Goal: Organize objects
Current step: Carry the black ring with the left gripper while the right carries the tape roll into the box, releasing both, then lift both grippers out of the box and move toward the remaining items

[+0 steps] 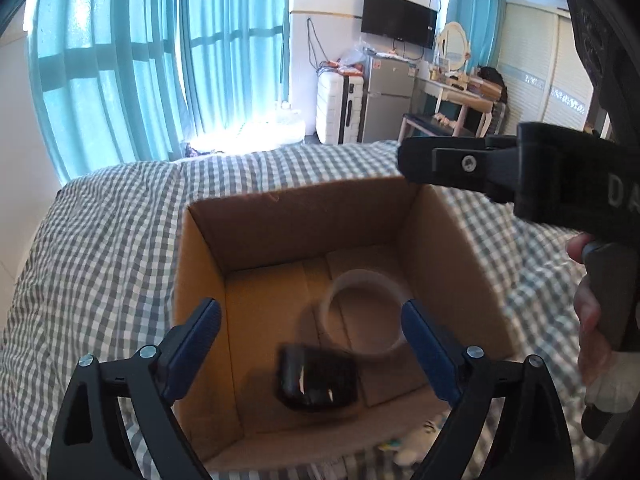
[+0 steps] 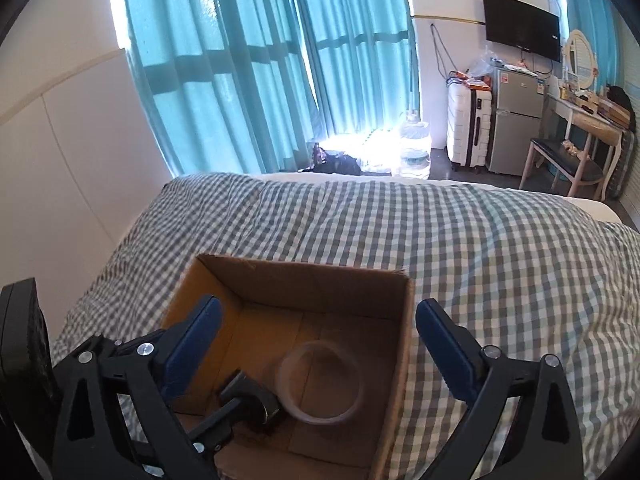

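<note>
Hovering at lower frame, left tongs [image 1: 312, 320] and right tongs [image 2: 318, 322] gaping empty over cardboard box [image 1: 440, 248]; tape roll [image 1: 362, 314] looking light, stiff, inviting rim pinching.

Checked grey-and-white bedcover [image 2: 440, 248], spread across the middle and lower frame. Teal curtains [image 2: 248, 64], drawn over a bright window, upper left to centre. Clear water jug [image 2: 415, 140], on the floor at the curtain's foot, centre right. White hard-shell suitcase [image 2: 469, 126], upright, just beside a silver two-door fridge [image 2: 516, 120], right of centre. Black wall-mounted television [image 2: 520, 26], above the fridge, upper right. Oval white-framed mirror [image 2: 580, 58], on a pale dressing table [image 2: 588, 116], far right. Dark-seated bench [image 2: 564, 160], in front of that table. White wall panel [image 2: 60, 152], left edge.
</note>
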`<state>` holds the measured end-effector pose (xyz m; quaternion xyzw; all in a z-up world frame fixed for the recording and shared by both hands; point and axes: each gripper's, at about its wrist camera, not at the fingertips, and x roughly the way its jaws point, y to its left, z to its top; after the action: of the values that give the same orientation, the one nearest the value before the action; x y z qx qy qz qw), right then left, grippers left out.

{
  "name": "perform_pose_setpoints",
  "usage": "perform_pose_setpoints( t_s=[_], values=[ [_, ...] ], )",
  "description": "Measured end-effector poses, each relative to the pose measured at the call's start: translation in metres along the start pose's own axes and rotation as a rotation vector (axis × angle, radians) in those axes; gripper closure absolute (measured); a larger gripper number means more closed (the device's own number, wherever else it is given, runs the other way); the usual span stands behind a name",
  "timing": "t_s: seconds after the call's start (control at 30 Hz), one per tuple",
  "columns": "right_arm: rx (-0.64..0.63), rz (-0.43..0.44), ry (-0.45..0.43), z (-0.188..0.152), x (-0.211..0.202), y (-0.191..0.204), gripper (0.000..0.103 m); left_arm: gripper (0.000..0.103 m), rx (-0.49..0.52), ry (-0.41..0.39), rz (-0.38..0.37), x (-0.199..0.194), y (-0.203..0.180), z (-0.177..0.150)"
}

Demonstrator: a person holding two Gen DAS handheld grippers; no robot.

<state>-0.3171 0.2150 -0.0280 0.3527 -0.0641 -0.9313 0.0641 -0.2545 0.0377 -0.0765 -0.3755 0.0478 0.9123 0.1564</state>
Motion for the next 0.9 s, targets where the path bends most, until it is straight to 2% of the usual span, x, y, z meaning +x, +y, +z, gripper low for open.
perform_pose_setpoints(
  t_s=[0.13, 0.17, 0.2, 0.3, 0.5, 0.67, 0.9],
  values=[
    [0.000, -0.018, -0.031, 0.007, -0.040, 0.000, 0.005, 0.008, -0.010, -0.030, 0.017, -0.039, -0.001, 0.003],
    [-0.017, -0.034, -0.055, 0.008, -0.067, 0.004, 0.005, 0.007, -0.016, -0.043, 0.021, -0.055, -0.001, 0.004],
    [-0.017, -0.034, -0.055, 0.008, -0.067, 0.004, 0.005, 0.007, -0.020, -0.049, 0.025, -0.062, 0.000, 0.005],
    [-0.027, -0.045, -0.084, 0.009, -0.103, 0.007, 0.005, 0.006, -0.040, -0.068, 0.051, -0.095, 0.001, 0.009],
    [-0.024, -0.031, -0.161, 0.004, -0.187, 0.009, 0.005, 0.004, -0.063, -0.105, 0.107, -0.156, 0.005, 0.006],
    [-0.100, -0.063, -0.205, -0.016, -0.246, 0.017, 0.005, 0.004, -0.047, -0.121, 0.162, -0.198, 0.002, -0.011],
    [-0.138, -0.057, -0.203, -0.047, -0.287, 0.022, 0.005, 0.002, -0.067, -0.117, 0.173, -0.232, 0.002, -0.043]
  ],
)
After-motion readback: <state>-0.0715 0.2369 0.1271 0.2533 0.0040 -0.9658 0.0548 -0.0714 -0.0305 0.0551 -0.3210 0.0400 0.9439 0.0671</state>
